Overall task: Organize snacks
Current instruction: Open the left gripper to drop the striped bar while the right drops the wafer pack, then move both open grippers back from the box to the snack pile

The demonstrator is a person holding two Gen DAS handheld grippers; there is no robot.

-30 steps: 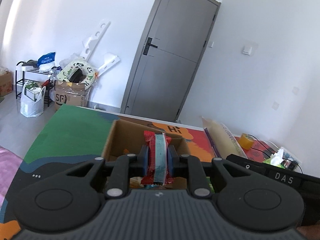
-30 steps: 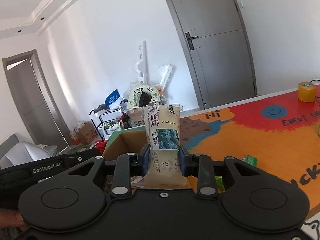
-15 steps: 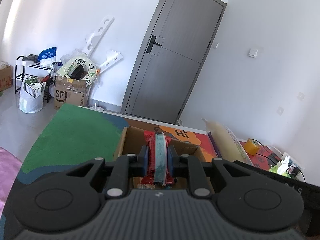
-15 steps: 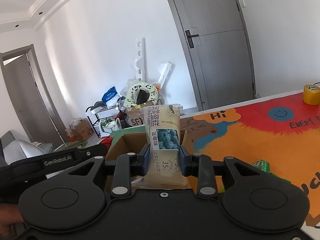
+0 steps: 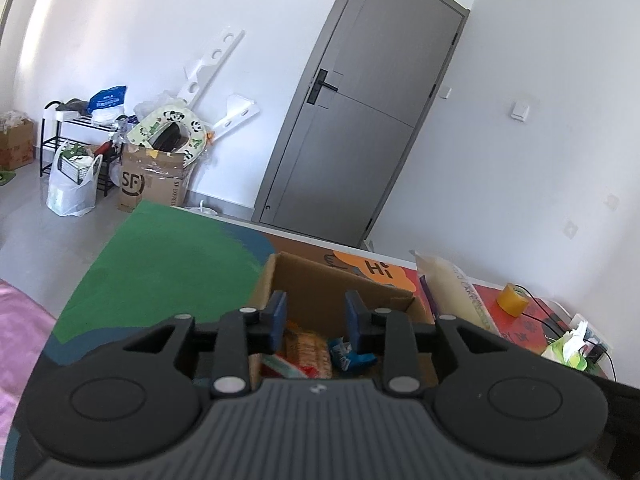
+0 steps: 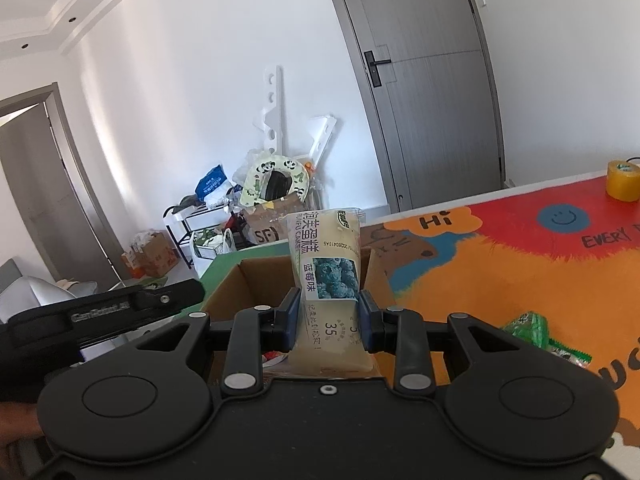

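L gripper (image 5: 316, 322) open over box (image 5: 340, 286), R gripper (image 6: 329, 316) clamps cake pkt (image 6: 326, 276); soft pkt may snag box rim on release.

Left gripper (image 5: 316, 316): black ribbed housing, two round discs, silver screws on linkages, blue pads (image 5: 277, 317). Right gripper (image 6: 330, 317): smooth black housing, same discs, screws, blue pads (image 6: 292, 318). White lettering on the left unit's side.
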